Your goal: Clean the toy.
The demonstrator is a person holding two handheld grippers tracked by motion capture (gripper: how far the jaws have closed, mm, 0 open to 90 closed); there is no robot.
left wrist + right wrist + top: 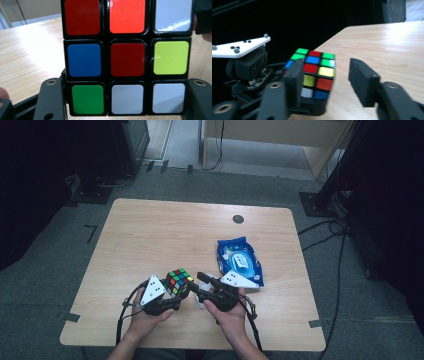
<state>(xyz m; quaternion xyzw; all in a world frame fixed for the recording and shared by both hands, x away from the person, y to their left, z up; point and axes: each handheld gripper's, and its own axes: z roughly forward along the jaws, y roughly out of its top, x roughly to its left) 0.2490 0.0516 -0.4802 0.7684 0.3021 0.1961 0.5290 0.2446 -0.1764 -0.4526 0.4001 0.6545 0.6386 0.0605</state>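
Note:
A scrambled colour cube [179, 281] hangs just above the wooden table [150, 235] near its front edge. My left gripper [175, 294] is shut on it from below left. In the left gripper view the cube [127, 57] is very close, with a black jaw on each side of its bottom row. My right gripper [196, 281] comes at the cube from the right. Its jaws stand apart in the right gripper view, the left one beside the cube [314, 72], the right one clear of it. The left gripper's body with its white plate [242, 47] shows there too.
A blue pack of wet wipes [239, 261] lies on the table just behind my right hand. A small dark round spot [238, 219] sits near the far edge. Stands and cables [325, 227] crowd the floor to the right.

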